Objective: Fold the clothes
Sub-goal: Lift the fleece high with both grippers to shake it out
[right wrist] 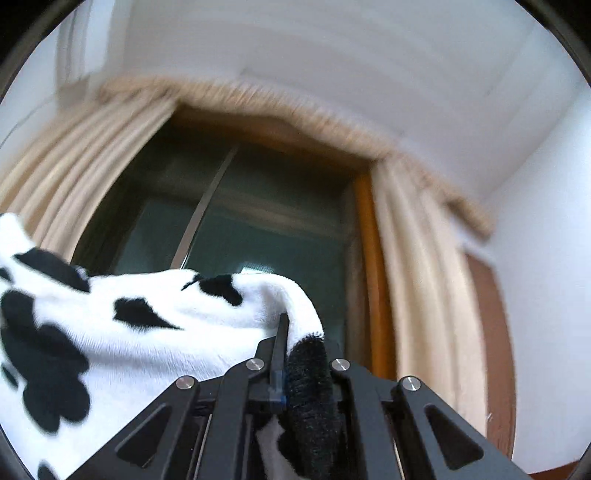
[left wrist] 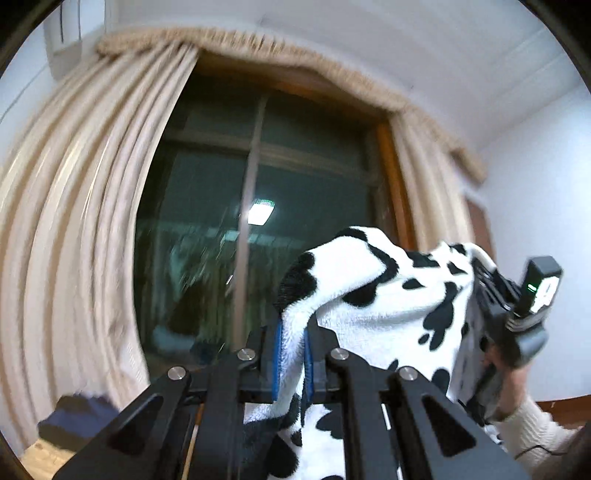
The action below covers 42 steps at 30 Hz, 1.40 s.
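Observation:
A fluffy white garment with black cow spots (left wrist: 373, 291) hangs in the air between both grippers. My left gripper (left wrist: 293, 328) is shut on one edge of it, the fleece pinched between the blue pads. In the left wrist view the right gripper (left wrist: 491, 295) shows at the far right, held by a hand in a cream sleeve (left wrist: 532, 428), with the cloth draped against it. In the right wrist view the garment (right wrist: 147, 332) stretches away to the left, and my right gripper (right wrist: 301, 332) is shut on a white and black corner of it.
Both cameras point upward at a dark window (left wrist: 258, 221) with a wooden frame, cream curtains (left wrist: 77, 240) on both sides and a white ceiling. A dark blue item (left wrist: 74, 421) lies on a wooden surface at the lower left. An air conditioner (left wrist: 70, 33) hangs top left.

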### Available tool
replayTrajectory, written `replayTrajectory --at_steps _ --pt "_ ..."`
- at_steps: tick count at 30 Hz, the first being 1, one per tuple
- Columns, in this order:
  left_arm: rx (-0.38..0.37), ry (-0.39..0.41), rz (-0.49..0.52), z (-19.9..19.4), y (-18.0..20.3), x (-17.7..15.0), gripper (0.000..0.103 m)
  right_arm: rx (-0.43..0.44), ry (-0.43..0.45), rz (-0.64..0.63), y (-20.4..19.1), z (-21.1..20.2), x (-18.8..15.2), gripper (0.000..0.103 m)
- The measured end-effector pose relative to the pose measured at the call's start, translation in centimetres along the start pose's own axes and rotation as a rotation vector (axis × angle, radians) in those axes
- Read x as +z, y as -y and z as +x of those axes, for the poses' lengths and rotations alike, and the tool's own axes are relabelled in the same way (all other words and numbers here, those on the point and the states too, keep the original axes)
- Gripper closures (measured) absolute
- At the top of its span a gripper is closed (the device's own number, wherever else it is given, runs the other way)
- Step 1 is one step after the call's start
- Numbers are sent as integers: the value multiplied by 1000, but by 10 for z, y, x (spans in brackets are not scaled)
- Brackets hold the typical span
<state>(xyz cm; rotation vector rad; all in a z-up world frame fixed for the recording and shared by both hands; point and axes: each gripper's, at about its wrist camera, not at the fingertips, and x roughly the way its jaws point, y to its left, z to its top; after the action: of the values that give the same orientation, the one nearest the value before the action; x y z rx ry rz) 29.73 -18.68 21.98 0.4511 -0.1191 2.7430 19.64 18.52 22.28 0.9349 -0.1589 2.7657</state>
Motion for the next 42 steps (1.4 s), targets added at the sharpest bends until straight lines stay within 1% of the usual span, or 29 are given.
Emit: replayTrajectory --at_steps 2,4,7,8,10,11,12,13,14,15,16,19,22,25,26,27,28,29,30,31,32,33,34,35,37,38,40,42 --pt "-36 48 -12 -25 11 2 92 -53 99 30 13 -13 35 96" --pt "-77 71 -47 -45 19 -8 92 -85 185 42 20 -24 67 96" --pt "-148 69 -127 -65 27 -29 89 -94 284 27 20 -39 108 96" --pt "-172 64 -151 -70 30 -38 88 -89 315 5 15 -44 122 96" --pt "-227 41 -184 -78 40 -53 87 -84 368 -42 -1 -52 139 96" --pt "-246 25 -192 -80 46 -60 84 -81 392 -65 -7 -57 144 96" --pt "-271 6 -202 -81 50 -68 76 -79 414 -90 -13 -61 149 96" --pt "-302 -14 -214 -80 54 -76 61 -77 435 -115 -19 -66 153 96" --pt "-326 -34 -225 -78 57 -83 52 -78 455 -137 -26 -71 157 96" --pt "-348 -53 -235 -76 60 -88 39 -82 473 -158 -33 -77 161 96" --pt "-369 -72 -246 -74 63 -94 34 -85 491 -179 -40 -83 165 96" --pt "-428 -122 -274 -68 68 -107 31 -111 534 -219 -56 -92 169 96" --pt "-486 -163 -334 -62 64 -112 29 -118 545 -243 -65 -93 170 96" --pt "-547 -239 -429 -49 57 -118 28 -129 545 -265 -68 -89 170 96" --pt "-545 -271 -447 -45 57 -120 29 -132 541 -272 -68 -88 171 96" --pt "-532 -307 -458 -41 57 -122 44 -134 537 -281 -69 -86 170 96" --pt "-515 -337 -469 -37 55 -125 81 -137 535 -289 -69 -85 168 96" --pt "-495 -365 -479 -34 52 -128 98 -140 533 -298 -69 -85 165 96" --pt "-458 -378 -496 -33 46 -129 98 -143 532 -307 -69 -85 163 96" --pt "-406 -366 -521 -35 34 -128 98 -146 530 -315 -69 -85 160 96" --pt "-351 -347 -548 -38 20 -125 98 -149 528 -324 -69 -84 157 96" --pt "-267 -300 -556 -46 4 -118 98 -152 527 -333 -69 -84 154 96" --pt "-168 -239 -553 -55 -13 -108 98 -155 525 -341 -69 -84 151 96" --pt "-74 -161 -525 -68 -26 -95 98 -158 523 -350 -69 -84 149 96" --pt "101 10 -438 -97 -42 -63 98 -155 499 -352 -62 -83 142 96" --pt "151 81 -394 -109 -44 -47 98 -152 490 -354 -60 -83 139 96" --pt "222 209 -306 -132 -42 -18 98 -152 481 -362 -58 -84 132 96" --pt "280 311 -215 -149 -31 3 98 -170 497 -384 -60 -90 123 96"
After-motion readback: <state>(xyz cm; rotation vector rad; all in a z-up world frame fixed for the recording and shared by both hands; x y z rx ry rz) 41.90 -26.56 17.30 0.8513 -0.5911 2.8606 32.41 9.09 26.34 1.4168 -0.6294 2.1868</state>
